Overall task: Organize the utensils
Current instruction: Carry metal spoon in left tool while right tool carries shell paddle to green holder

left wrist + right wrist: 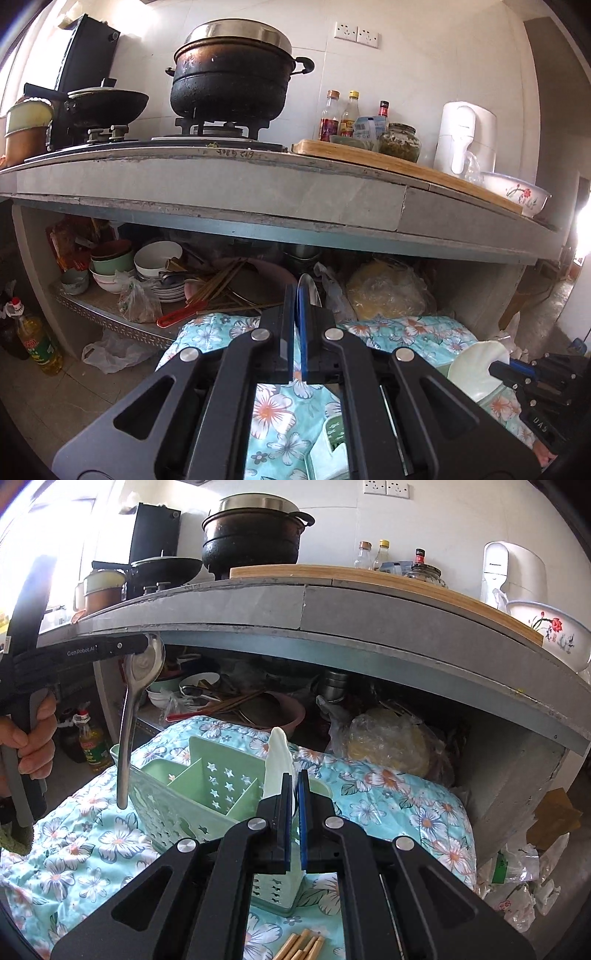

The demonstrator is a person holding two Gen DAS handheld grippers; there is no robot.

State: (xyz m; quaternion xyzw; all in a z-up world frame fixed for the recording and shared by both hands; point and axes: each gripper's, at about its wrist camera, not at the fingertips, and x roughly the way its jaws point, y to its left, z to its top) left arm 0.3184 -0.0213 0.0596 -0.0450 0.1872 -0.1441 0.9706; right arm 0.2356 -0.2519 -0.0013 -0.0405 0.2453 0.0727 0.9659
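Note:
In the left wrist view my left gripper (297, 293) is shut on a metal spoon (309, 290), whose bowl edge sticks up between the pads. The right wrist view shows that same left gripper (144, 648) gripping the spoon's bowl, with the spoon handle (125, 738) hanging straight down over the left edge of a green divided utensil holder (207, 786). My right gripper (294, 775) is shut on a white ceramic spoon (279, 760) above the holder's right side. From the left wrist view the right gripper (493, 369) and the white spoon (476, 363) sit low right.
The holder stands on a floral cloth (406, 805) in front of a counter (332, 605). Wooden chopsticks (301, 945) lie on the cloth near me. A shelf (99, 310) under the counter holds bowls, plates and chopsticks. An oil bottle (38, 343) stands on the floor.

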